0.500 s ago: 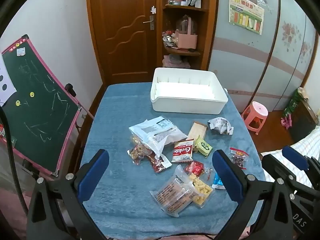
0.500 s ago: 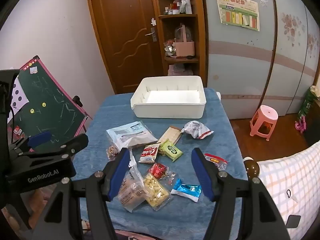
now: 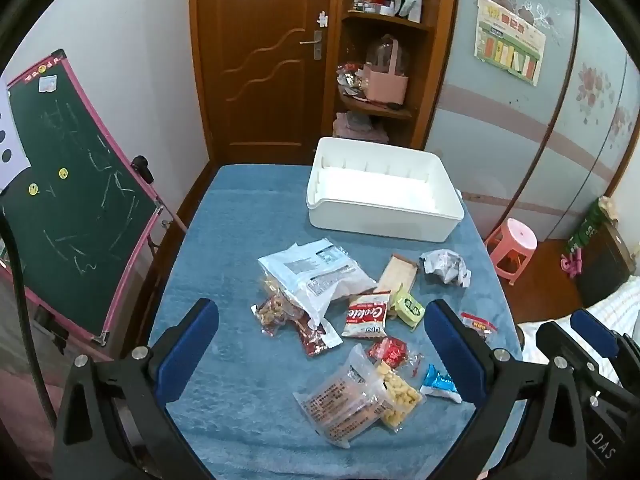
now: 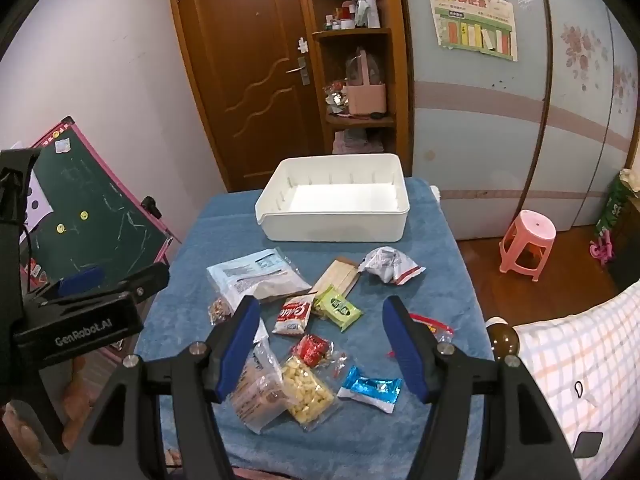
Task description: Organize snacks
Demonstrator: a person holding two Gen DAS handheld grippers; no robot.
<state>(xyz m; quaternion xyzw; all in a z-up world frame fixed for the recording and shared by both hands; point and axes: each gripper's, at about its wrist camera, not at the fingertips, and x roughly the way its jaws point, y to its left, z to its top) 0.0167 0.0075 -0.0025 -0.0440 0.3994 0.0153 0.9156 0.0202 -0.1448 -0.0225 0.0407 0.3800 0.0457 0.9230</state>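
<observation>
Both grippers hang over the near end of the table (image 3: 240, 208), angled down at the snack pile. My left gripper (image 3: 320, 354) has its jaws spread wide with nothing gripped; my right gripper (image 4: 320, 346) is also apart, a bit narrower, and nothing is pinched there either. The white bin (image 4: 332, 216) sits at the far end on the blue cloth, nothing in it that I can see. Between bin and grippers the snacks lie scattered: a big pale pouch (image 3: 316, 276) on the left (it overlaps a clear nut bag (image 3: 272, 312)), a red-and-white packet (image 4: 294, 316) beside a green packet (image 4: 340, 310), a tan cracker pack (image 4: 338, 276) just behind them, and a crumpled wrapper (image 4: 388, 266) off to the right. Nearest me: a clear biscuit bag (image 4: 260, 392) touching a yellow puff bag (image 4: 306, 392), a red candy (image 4: 314, 350), a blue foil packet (image 4: 370, 388), and a small red-topped bag (image 4: 434, 326) by my right finger.
</observation>
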